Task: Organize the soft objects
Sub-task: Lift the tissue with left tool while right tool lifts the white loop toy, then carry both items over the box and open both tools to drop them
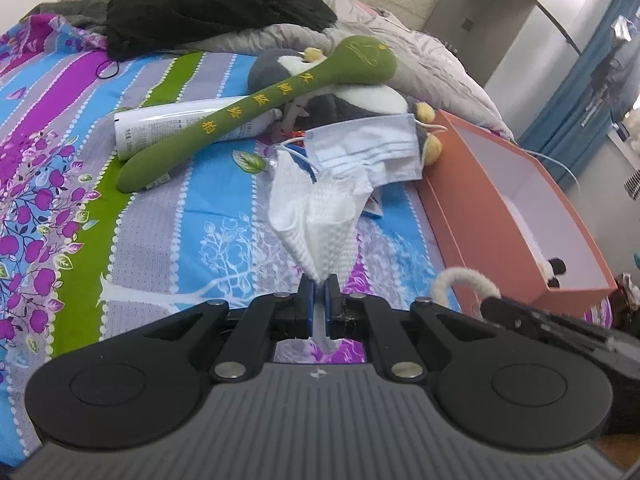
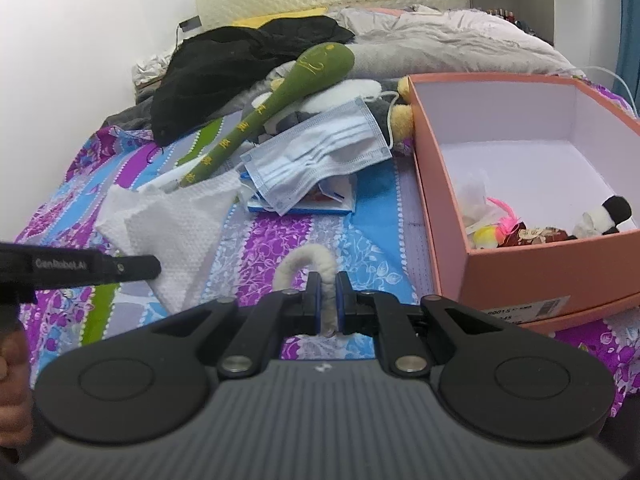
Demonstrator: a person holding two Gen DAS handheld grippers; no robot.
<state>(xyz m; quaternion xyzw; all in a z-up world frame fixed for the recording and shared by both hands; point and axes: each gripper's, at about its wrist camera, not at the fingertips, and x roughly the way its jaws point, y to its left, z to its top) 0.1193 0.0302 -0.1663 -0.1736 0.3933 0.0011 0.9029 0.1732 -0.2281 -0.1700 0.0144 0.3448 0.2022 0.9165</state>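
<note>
My left gripper (image 1: 319,280) is shut on a white textured cloth (image 1: 320,216), which stands up crumpled ahead of its blue pads; the same cloth (image 2: 176,220) shows at the left in the right wrist view. My right gripper (image 2: 328,278) is shut on a cream woolly cord (image 2: 308,262) that arches out in front of it; the cord (image 1: 460,280) also shows at the lower right of the left wrist view. An orange box (image 2: 516,268) with a white inside stands to the right and holds small plush toys (image 2: 600,216).
On the flowered bedsheet (image 1: 60,160) lie a green plush stick (image 1: 256,108), a blue face mask (image 1: 368,148), a grey and white plush toy (image 1: 360,100), a white tube (image 1: 160,124) and a black garment (image 1: 208,0). A grey quilt (image 2: 440,40) lies behind.
</note>
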